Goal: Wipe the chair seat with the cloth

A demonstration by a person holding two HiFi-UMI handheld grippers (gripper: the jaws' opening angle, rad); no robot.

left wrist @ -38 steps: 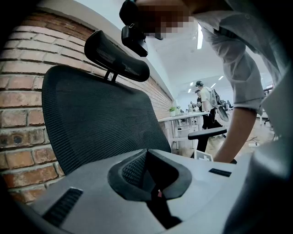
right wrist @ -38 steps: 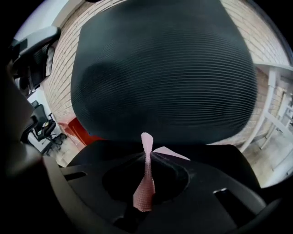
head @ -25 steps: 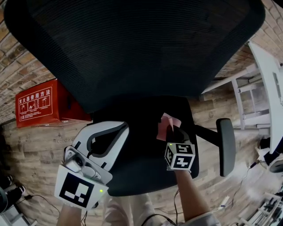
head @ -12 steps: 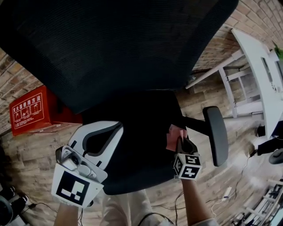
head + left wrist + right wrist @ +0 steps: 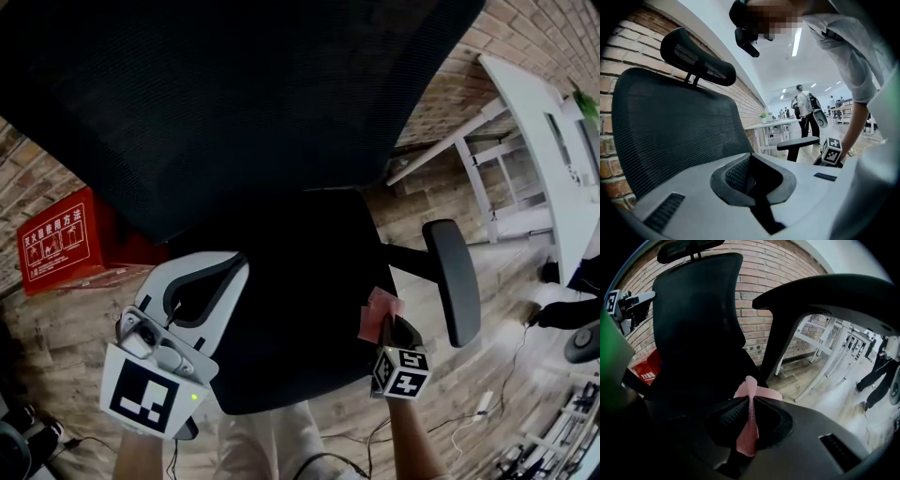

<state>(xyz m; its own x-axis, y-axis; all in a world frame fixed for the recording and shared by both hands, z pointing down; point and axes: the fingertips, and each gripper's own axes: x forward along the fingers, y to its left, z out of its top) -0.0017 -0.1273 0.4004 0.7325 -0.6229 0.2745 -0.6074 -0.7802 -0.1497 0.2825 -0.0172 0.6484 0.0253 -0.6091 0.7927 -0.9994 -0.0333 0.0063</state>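
Right gripper view: right gripper jaws clamped on pink cloth. Only the head view places it at the chair seat's right edge (beside armrest). Left gripper jaws together, empty. Red box: white Chinese lettering, probably a fire-extinguisher notice.

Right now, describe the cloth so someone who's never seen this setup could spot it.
Find the black mesh office chair by the brick wall, then the right edge of its seat, next to the armrest. The cloth is pinched there in the right tongs. It is the only pink, floppy thing; the red box across the chair is rigid and on the floor.
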